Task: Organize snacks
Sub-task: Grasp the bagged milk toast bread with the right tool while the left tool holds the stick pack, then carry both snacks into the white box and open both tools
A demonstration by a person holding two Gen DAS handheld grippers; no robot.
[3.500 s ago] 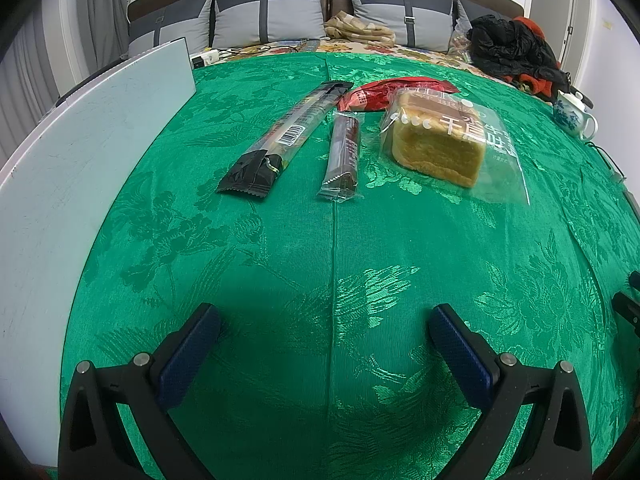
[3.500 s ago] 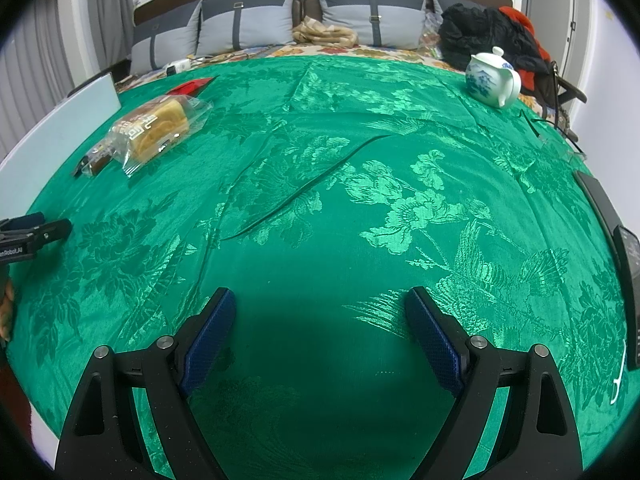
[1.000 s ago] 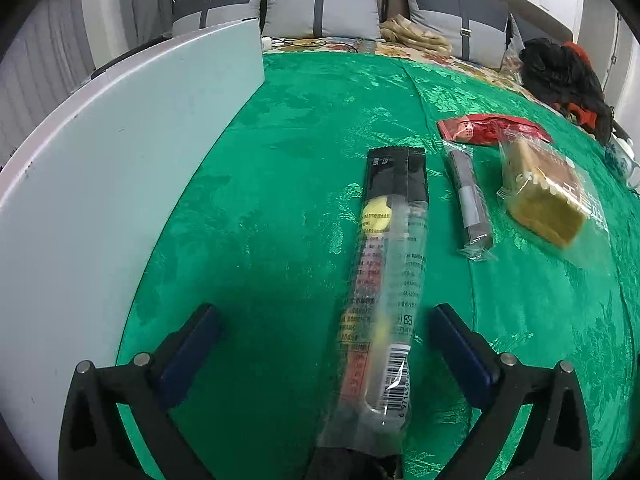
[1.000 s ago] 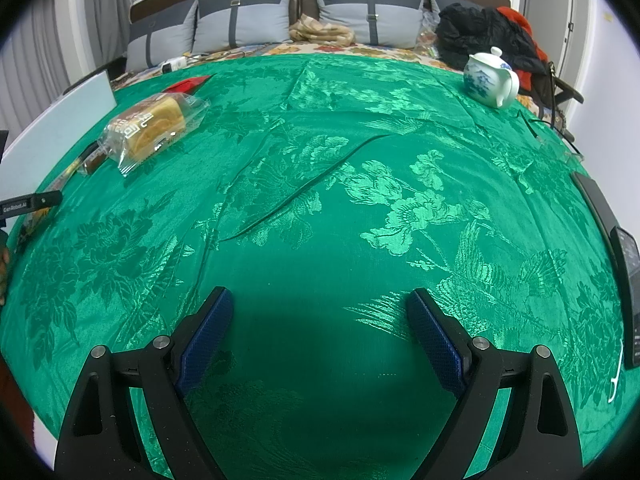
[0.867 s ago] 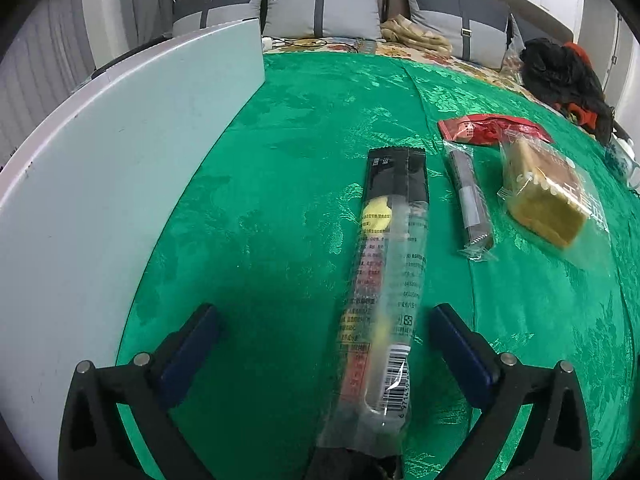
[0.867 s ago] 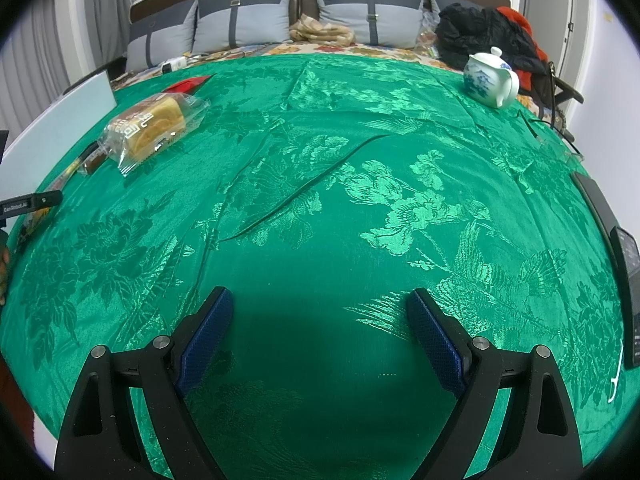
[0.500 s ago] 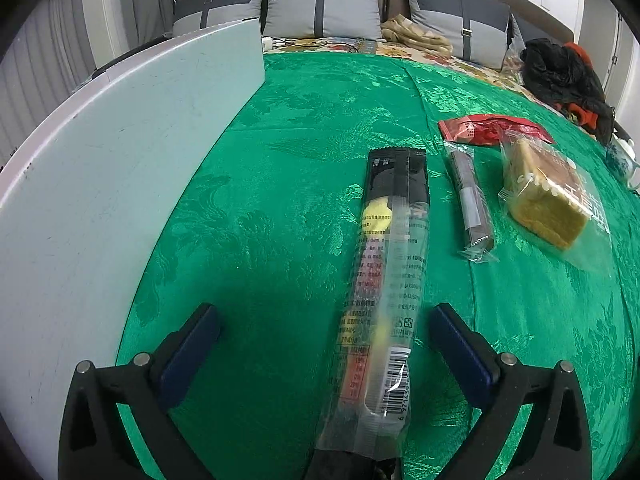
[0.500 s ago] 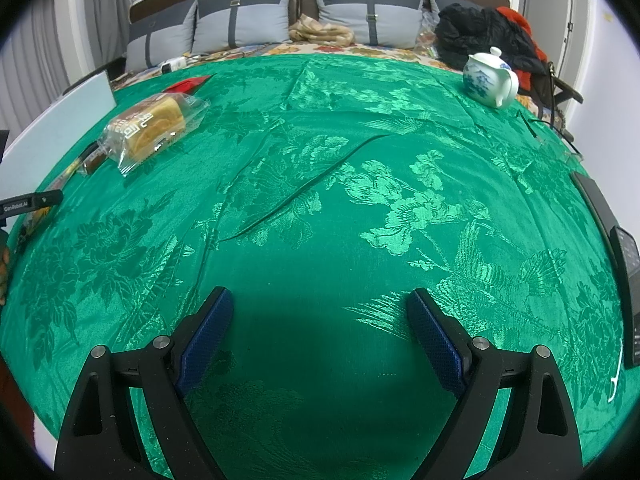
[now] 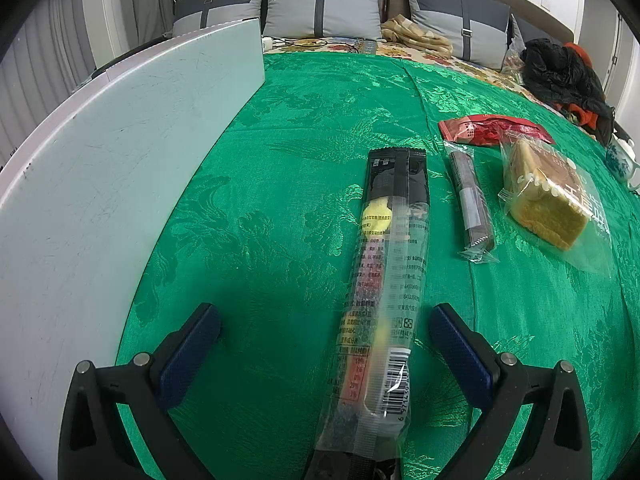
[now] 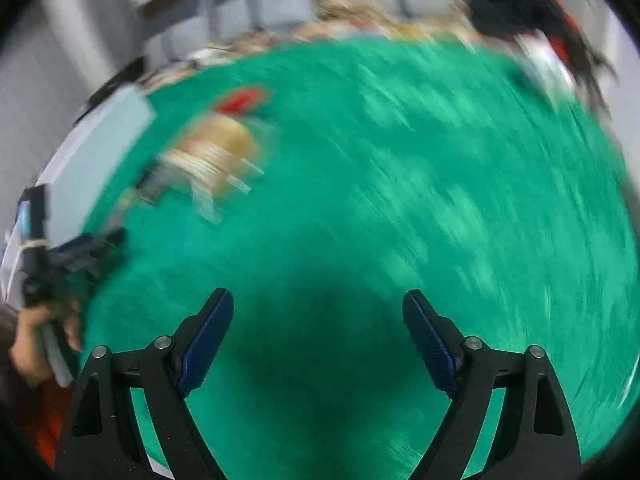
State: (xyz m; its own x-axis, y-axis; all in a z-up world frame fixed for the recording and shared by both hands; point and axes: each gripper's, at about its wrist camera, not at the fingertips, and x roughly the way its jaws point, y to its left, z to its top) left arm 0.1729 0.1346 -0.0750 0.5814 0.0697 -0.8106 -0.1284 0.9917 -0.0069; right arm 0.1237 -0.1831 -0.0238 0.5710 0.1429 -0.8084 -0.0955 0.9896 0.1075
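A long black-and-clear snack packet [image 9: 390, 280] lies lengthwise on the green cloth [image 9: 280, 160]. My left gripper [image 9: 324, 320] stands open around its near half, and neither pad touches it. Right of it lie a slim dark bar [image 9: 470, 200], a bagged bread slice [image 9: 548, 196] and, behind them, a red packet [image 9: 492, 130]. My right gripper [image 10: 318, 304] hangs open over bare cloth with nothing between its fingers. Its view is blurred; the bread [image 10: 216, 148] and the red packet [image 10: 240, 100] show at upper left.
A white board [image 9: 100, 168] borders the cloth on the left. Cushions [image 9: 320, 8] and dark clothes [image 9: 564, 72] lie at the back, with a teapot [image 9: 622, 156] at the right edge. A hand [image 10: 32, 344] holds the other gripper at the right wrist view's left edge.
The right gripper has lifted and swung toward the snacks, which blurs its view. Over the last second the left gripper has stayed put; earlier it moved in around the long packet.
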